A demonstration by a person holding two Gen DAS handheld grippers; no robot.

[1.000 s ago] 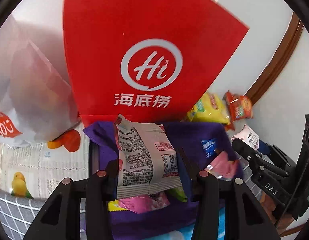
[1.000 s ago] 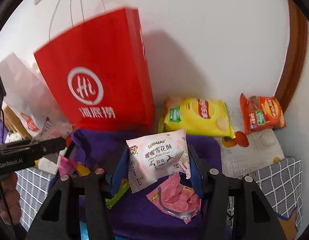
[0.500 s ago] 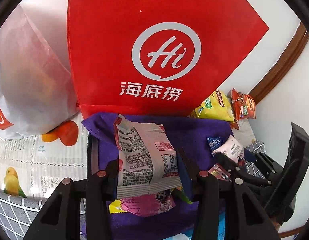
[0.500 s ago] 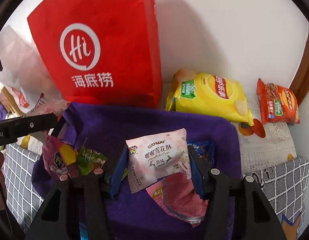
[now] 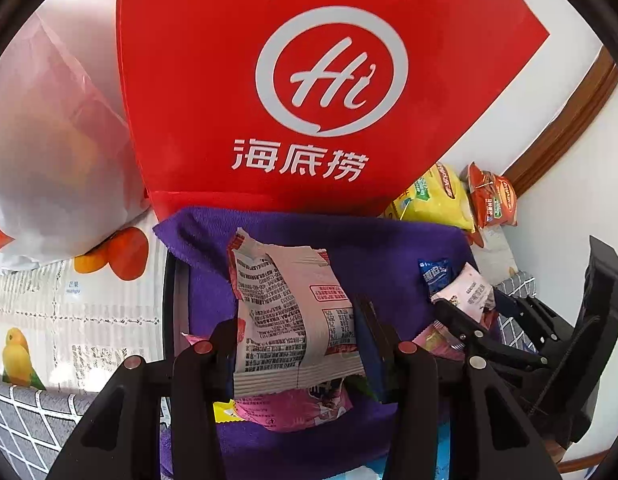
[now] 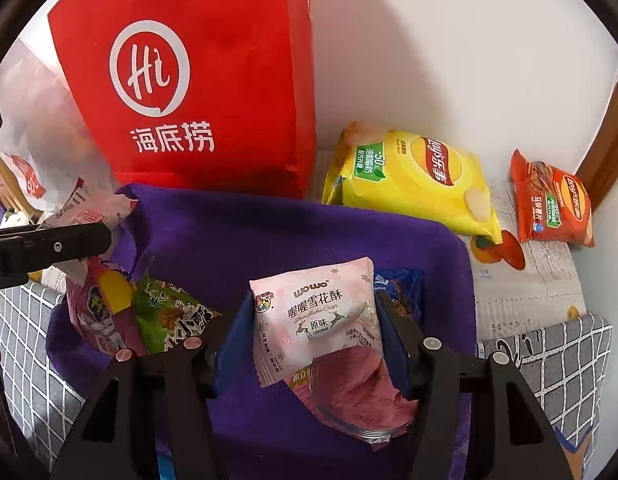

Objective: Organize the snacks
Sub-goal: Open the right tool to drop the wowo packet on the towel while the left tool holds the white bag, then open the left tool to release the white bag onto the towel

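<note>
A purple cloth-lined basket [image 5: 389, 248] [image 6: 269, 232] lies below both grippers. My left gripper [image 5: 297, 332] is shut on a pale pink packet [image 5: 285, 300] whose printed back faces the camera; it hangs over the basket's left part. My right gripper [image 6: 313, 320] has a pink snowflake-crisp packet [image 6: 321, 300] between its pads, which still touch its sides while the jaws are opening. It hangs over the basket's right part, above a crumpled pink wrapper [image 6: 357, 392]. In each wrist view the other gripper shows at the edge.
A red paper bag [image 6: 189, 80] stands against the wall just behind the basket. A yellow chips bag [image 6: 413, 184] and an orange one [image 6: 553, 200] lie to its right, and a white plastic bag [image 5: 49, 140] to its left. Purple [image 6: 97, 312], green [image 6: 169, 312] and blue [image 6: 401, 284] packets lie in the basket.
Both grippers have sunk toward the basket with their packets, so the red bag and basket look larger. The right gripper has drawn closer in the left wrist view.
</note>
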